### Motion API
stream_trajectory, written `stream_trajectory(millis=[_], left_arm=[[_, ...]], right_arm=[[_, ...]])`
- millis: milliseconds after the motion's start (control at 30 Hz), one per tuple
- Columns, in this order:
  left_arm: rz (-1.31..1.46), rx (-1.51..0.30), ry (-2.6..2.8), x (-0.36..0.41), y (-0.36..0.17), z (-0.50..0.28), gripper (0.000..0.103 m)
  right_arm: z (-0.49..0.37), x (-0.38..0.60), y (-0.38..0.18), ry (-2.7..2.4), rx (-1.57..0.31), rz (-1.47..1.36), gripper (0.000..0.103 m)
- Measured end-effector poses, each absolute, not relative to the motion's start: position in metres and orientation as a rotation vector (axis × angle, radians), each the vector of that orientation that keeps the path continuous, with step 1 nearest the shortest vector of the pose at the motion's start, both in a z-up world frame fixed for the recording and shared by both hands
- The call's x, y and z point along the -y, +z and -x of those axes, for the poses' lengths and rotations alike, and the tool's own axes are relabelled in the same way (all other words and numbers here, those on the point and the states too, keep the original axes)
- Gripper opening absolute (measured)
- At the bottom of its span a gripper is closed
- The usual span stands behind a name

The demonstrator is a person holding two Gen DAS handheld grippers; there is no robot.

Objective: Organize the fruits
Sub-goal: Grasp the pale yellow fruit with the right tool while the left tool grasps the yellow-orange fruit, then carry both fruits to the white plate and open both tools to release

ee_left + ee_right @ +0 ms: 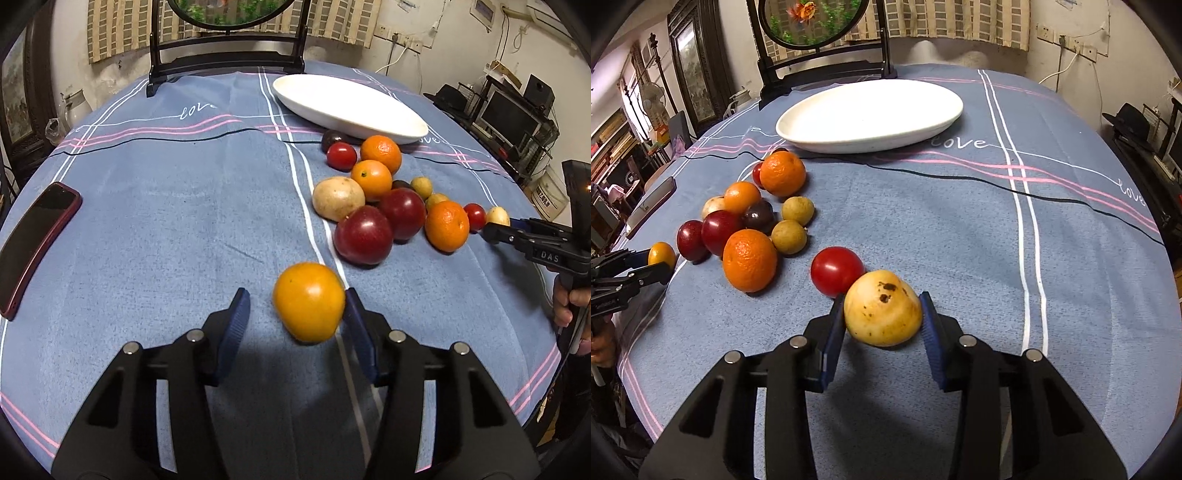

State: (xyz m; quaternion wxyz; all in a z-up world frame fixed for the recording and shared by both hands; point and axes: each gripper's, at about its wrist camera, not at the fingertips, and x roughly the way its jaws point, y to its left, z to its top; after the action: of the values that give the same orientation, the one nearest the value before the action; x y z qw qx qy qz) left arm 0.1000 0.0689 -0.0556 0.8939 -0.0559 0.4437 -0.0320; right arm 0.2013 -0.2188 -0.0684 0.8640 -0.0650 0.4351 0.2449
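A yellow-orange fruit [308,301] lies on the blue cloth between the fingers of my left gripper [295,299]. The right pad touches it and the left pad stands clear of it, so the gripper is open. My right gripper [882,299] is shut on a pale yellow fruit with brown spots [882,308], both pads pressing its sides; a red tomato [836,269] sits right behind it. The main pile of oranges, dark red plums and small yellow fruits [750,229] lies to the left of it. A white oval plate [868,110] stands bare at the back.
A dark red phone [37,247] lies near the table's left edge. A black round mirror stand [225,62] stands at the far edge behind the plate [351,107]. A person's hand [565,306] holds the right gripper's handle at the right table edge.
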Motion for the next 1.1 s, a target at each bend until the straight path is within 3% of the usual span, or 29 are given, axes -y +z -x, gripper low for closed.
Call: stream_trajectory(millis=[100,200,533,833,1100], left_arm=[[0.107,-0.929,-0.068,-0.067,-0.056,-0.104,0.053],[0.105,-0.935,-0.091,-0.066,-0.057,-0.103,0.038],[0.130,-0.891,-0.144,-0.073,-0.020,-0.122,0.038],[0.018,-0.811,-0.237,-0.026,0.029,-0.246,0.038],[-0.008,-0.929,-0.197,-0.011,-0.009,-0.347,0.038]], right_arm=[[-0.201,0.218,-0.068,0.515,-0.911,0.135,0.041],[-0.201,0.218,-0.068,0.514,-0.909,0.135,0.041],[-0.212,0.227,-0.030,0.554,-0.831,-0.010,0.041],[-0.315,0.177,-0.009,0.565,-0.802,-0.028,0.041],[-0.392,0.141,-0.045,0.530,-0.919,0.066,0.040]])
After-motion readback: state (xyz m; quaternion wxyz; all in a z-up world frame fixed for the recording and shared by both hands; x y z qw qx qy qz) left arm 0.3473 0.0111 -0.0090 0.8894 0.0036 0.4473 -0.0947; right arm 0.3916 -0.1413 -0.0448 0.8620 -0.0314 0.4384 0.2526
